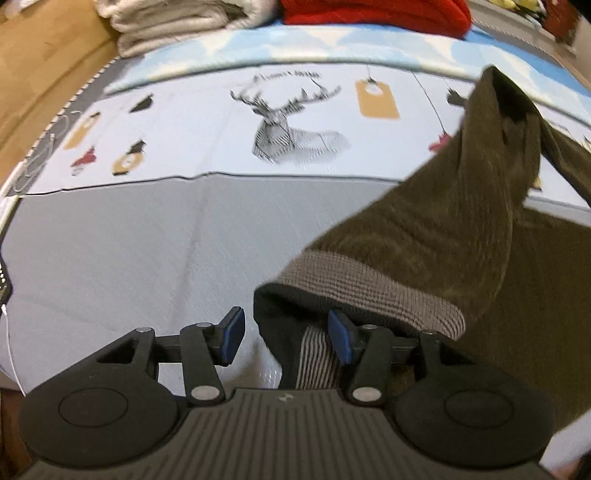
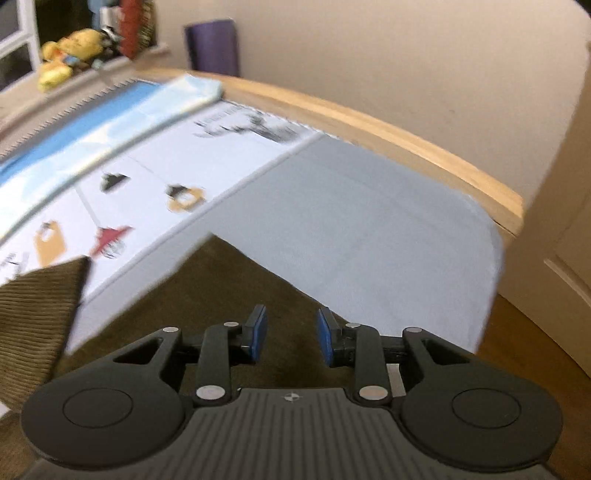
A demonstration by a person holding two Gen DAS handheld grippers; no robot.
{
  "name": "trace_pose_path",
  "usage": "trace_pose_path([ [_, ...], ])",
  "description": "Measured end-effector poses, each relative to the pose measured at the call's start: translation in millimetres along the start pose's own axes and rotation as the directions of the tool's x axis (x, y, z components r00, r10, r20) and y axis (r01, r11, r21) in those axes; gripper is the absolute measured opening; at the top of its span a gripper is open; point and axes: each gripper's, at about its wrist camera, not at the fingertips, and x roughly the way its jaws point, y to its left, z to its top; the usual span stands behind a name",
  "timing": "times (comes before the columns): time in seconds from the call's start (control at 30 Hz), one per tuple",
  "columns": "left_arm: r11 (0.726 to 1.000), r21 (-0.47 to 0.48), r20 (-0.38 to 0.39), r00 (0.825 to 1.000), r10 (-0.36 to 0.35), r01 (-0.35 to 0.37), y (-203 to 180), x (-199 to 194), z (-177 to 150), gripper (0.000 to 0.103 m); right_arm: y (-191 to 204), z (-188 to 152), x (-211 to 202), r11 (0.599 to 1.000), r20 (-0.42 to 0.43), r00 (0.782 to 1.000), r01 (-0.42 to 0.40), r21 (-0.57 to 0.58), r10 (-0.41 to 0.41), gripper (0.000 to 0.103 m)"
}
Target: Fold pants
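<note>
Both wrist views look forward low over the bed (image 1: 110, 240), close, sharing the printed sheet (image 2: 155, 173).

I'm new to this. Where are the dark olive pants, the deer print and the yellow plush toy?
dark olive pants (image 1: 436, 221), left wrist view, raised leg.
deer print (image 1: 280, 122), left wrist view, head.
yellow plush toy (image 2: 66, 55), right wrist view, body.

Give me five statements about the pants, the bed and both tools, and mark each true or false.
1. The left tool is open. True.
2. The pants are bright blue. False: they are dark olive-brown.
3. A deer print shows on the bed cover. True.
4. The right tool is clamped shut on the pants. False: its jaws stand apart above the fabric.
5. A red item lies at the bed's far side. True.
</note>
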Motion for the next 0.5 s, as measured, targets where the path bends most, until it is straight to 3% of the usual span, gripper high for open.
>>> trace_pose_path([
  [0.23,0.997,-0.075,0.086,0.996,-0.005,0.012,-11.2,-16.5,21.6,0.054,37.3,3.1,-19.4,0.986,0.07,0.987,-0.14,-0.085,0.146,0.028],
  [0.33,0.996,-0.082,0.103,0.995,-0.014,0.023,-20.9,-19.7,29.1,0.04,53.1,4.2,-26.4,0.974,0.08,0.975,-0.2,-0.106,0.208,0.016],
  [0.43,0.995,-0.087,0.122,0.992,-0.031,0.042,-31.3,-23.3,35.7,0.028,70.9,3.1,-34.2,0.963,0.095,0.964,-0.234,-0.133,0.247,0.015],
  [0.5,0.995,-0.086,0.133,0.99,-0.044,0.055,-38.1,-25.4,38.9,0.027,82.6,2.1,-39.6,0.955,0.104,0.957,-0.255,-0.153,0.272,0.015],
])
